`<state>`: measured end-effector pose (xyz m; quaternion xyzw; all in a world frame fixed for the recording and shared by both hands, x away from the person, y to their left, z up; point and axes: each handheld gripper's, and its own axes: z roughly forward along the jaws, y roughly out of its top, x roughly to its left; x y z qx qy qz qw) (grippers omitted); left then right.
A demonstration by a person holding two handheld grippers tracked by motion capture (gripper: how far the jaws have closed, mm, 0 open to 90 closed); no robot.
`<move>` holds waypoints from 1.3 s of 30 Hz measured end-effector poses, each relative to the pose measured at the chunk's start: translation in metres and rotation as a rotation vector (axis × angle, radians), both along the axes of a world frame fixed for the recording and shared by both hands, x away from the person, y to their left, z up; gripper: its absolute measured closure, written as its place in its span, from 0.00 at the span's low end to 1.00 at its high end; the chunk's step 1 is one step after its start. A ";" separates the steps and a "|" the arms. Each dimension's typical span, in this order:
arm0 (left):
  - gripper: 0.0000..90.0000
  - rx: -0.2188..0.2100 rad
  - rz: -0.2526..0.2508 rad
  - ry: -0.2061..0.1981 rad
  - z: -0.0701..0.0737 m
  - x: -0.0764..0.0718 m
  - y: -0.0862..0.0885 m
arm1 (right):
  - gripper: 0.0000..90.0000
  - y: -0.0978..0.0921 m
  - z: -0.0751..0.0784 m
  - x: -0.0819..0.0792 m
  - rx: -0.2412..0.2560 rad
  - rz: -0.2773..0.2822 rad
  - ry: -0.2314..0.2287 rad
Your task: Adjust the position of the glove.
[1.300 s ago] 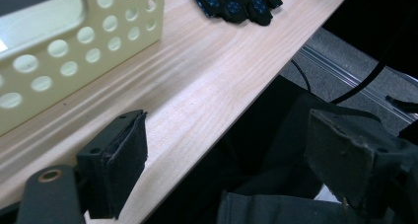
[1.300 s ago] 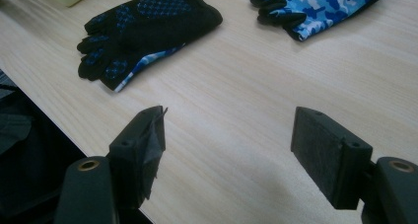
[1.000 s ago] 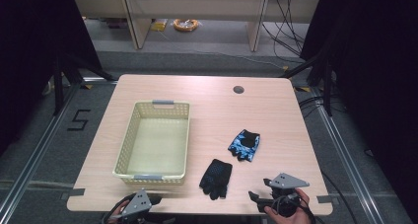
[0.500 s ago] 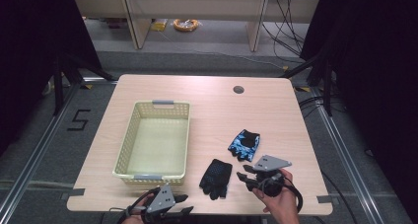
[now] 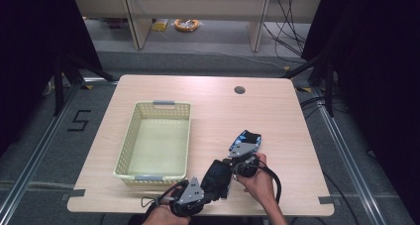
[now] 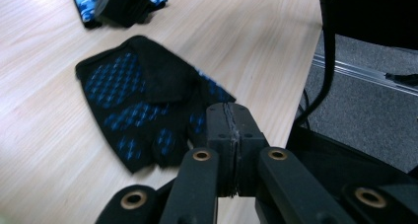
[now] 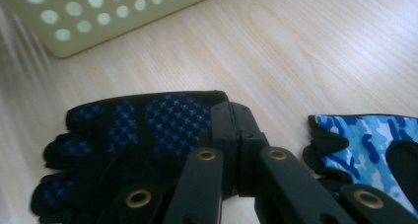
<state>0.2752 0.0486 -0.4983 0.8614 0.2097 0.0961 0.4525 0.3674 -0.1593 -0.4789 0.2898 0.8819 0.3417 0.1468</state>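
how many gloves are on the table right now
2: a black glove with blue dots near the front edge between the two tongs, and a blue camouflage glove just beyond it. None lies in the basket.

From above my table I can read just one sign — a black numeral "5" (image 5: 79, 121) marked on the grey floor (image 5: 44, 136), left of the table's left edge and near the metal floor rail. Nothing else carries letters or numbers that I can make out: the blue marks on the black glove (image 6: 133, 105) under my claws are only a pattern of small crosses and dots — no brand, no label — and the blue camouflage glove (image 7: 365, 135) beside it shows no readable print either.
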 end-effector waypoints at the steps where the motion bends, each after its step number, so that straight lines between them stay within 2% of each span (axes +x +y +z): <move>1: 0.98 0.008 -0.015 -0.011 0.000 0.003 -0.002 | 1.00 0.001 -0.003 0.004 0.007 -0.007 0.004; 2: 0.98 0.020 -0.007 -0.012 -0.001 0.004 -0.004 | 1.00 0.001 -0.003 0.004 0.007 -0.007 0.004; 3: 0.98 0.011 0.012 0.014 -0.004 0.006 -0.007 | 1.00 0.001 -0.005 0.006 0.008 -0.004 0.011; 5: 0.98 0.030 0.014 0.015 -0.009 0.011 -0.010 | 1.00 0.004 -0.010 0.008 -0.013 0.004 0.052; 6: 0.98 0.047 0.011 0.016 -0.010 0.012 -0.009 | 1.00 0.005 -0.011 0.009 -0.017 0.003 0.045; 7: 0.98 0.045 0.027 0.027 -0.013 0.013 -0.010 | 1.00 0.005 -0.011 0.009 -0.017 0.003 0.045; 8: 0.98 0.071 0.021 0.018 -0.015 0.015 -0.010 | 1.00 0.006 -0.012 0.010 -0.024 0.011 0.051; 9: 0.98 0.075 0.030 0.031 -0.017 0.015 -0.010 | 1.00 0.007 -0.014 0.010 -0.025 0.012 0.054; 10: 0.99 0.089 0.027 0.036 -0.019 0.017 -0.010 | 1.00 0.008 -0.015 0.010 -0.047 0.003 0.068; 12: 0.99 0.090 0.028 0.035 -0.018 0.016 -0.010 | 1.00 0.008 -0.016 0.010 -0.051 0.008 0.072; 14: 0.99 0.093 0.038 0.023 -0.018 0.017 -0.010 | 1.00 0.006 -0.015 0.007 -0.080 -0.008 0.100; 15: 0.99 0.099 0.034 0.023 -0.018 0.018 -0.010 | 1.00 0.006 -0.015 0.007 -0.080 -0.008 0.100; 16: 0.99 0.114 0.038 0.020 -0.018 0.019 -0.008 | 1.00 0.005 -0.016 0.006 -0.075 -0.008 0.099; 17: 0.98 0.125 0.021 0.004 -0.017 0.020 -0.008 | 1.00 0.003 -0.016 0.005 -0.076 -0.012 0.100; 18: 0.98 0.127 0.029 -0.002 -0.017 0.020 -0.008 | 1.00 0.002 -0.018 0.003 -0.065 -0.022 0.090; 19: 0.98 0.112 0.042 0.018 -0.018 0.019 -0.009 | 1.00 0.000 -0.018 0.002 -0.063 -0.013 0.089; 21: 0.98 0.139 0.041 -0.003 -0.017 0.017 -0.008 | 1.00 -0.008 -0.017 -0.006 -0.068 -0.026 0.096; 23: 0.98 0.143 0.037 0.002 -0.016 0.018 -0.009 | 1.00 -0.014 -0.017 -0.014 -0.059 -0.045 0.112; 24: 0.98 0.140 0.043 -0.006 -0.017 0.018 -0.009 | 1.00 -0.017 -0.018 -0.018 -0.044 -0.054 0.107; 26: 0.98 0.146 0.053 -0.021 -0.017 0.019 -0.009 | 1.00 -0.023 -0.016 -0.025 -0.051 -0.061 0.136; 27: 0.98 0.147 0.053 -0.023 -0.017 0.020 -0.009 | 1.00 -0.025 -0.017 -0.029 -0.039 -0.069 0.131; 28: 0.98 0.159 0.061 -0.030 -0.016 0.021 -0.008 | 1.00 -0.027 -0.016 -0.036 -0.028 -0.075 0.138; 29: 0.98 0.168 0.057 -0.039 -0.016 0.022 -0.008 | 1.00 -0.030 -0.016 -0.040 -0.038 -0.071 0.146; 30: 0.98 0.170 0.064 -0.042 -0.017 0.024 -0.009 | 1.00 -0.031 -0.017 -0.043 -0.030 -0.070 0.131; 32: 0.98 0.176 0.069 -0.043 -0.016 0.026 -0.010 | 1.00 -0.033 -0.017 -0.051 -0.028 -0.072 0.145; 33: 0.98 0.168 0.075 -0.043 -0.016 0.026 -0.011 | 1.00 -0.034 -0.019 -0.054 -0.010 -0.077 0.132; 34: 0.98 0.189 0.073 -0.051 -0.016 0.029 -0.011 | 1.00 -0.034 -0.018 -0.061 0.003 -0.095 0.162; 35: 0.98 0.172 0.071 -0.045 -0.016 0.029 -0.012 | 1.00 -0.036 -0.018 -0.061 -0.012 -0.083 0.154; 36: 0.98 0.172 0.071 -0.045 -0.016 0.029 -0.012 | 1.00 -0.036 -0.018 -0.061 -0.012 -0.083 0.154; 37: 0.98 0.188 0.065 -0.053 -0.016 0.029 -0.012 | 1.00 -0.036 -0.019 -0.061 0.000 -0.086 0.142; 39: 0.98 0.197 0.063 -0.076 -0.016 0.030 -0.013 | 1.00 -0.037 -0.019 -0.062 0.000 -0.079 0.145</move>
